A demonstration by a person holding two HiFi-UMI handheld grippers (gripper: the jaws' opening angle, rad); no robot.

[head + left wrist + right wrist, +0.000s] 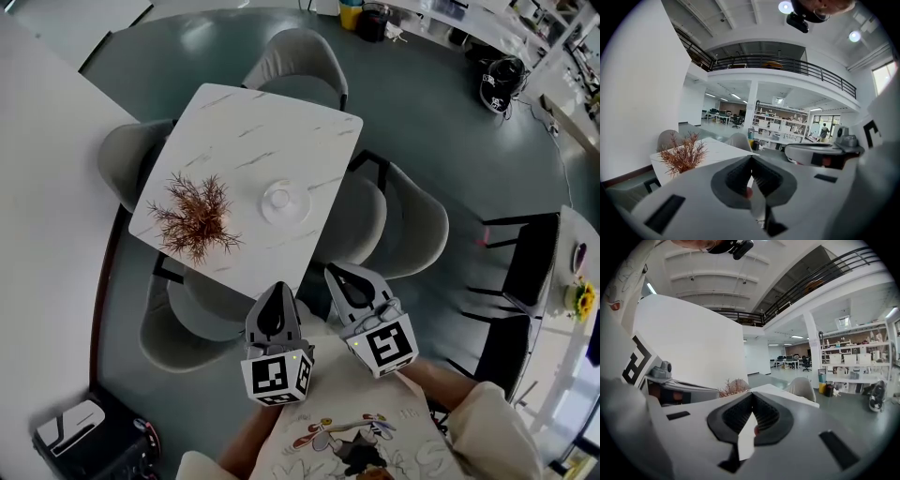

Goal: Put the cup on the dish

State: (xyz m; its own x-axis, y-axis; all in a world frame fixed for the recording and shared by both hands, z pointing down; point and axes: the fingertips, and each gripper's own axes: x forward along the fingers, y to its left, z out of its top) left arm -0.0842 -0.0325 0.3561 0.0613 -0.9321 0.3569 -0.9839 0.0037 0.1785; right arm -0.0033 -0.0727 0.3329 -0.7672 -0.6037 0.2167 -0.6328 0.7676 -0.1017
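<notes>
While both are held close to the person's body, short of the counter's near edge, the left gripper (pixel 277 291) and right gripper (pixel 338 273) each have their jaws pressed together on nothing. Beyond them, on the white counter (pixel 234 122), the cup (pixel 279 197) appears to sit already on the dish (pixel 296 212), straight ahead of the left gripper, with a dried plant (pixel 195 217) to its left.

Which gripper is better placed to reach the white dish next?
Marginally the left gripper: it points straight at the dish; the right gripper sits off to its side. Both are shut, empty.
</notes>
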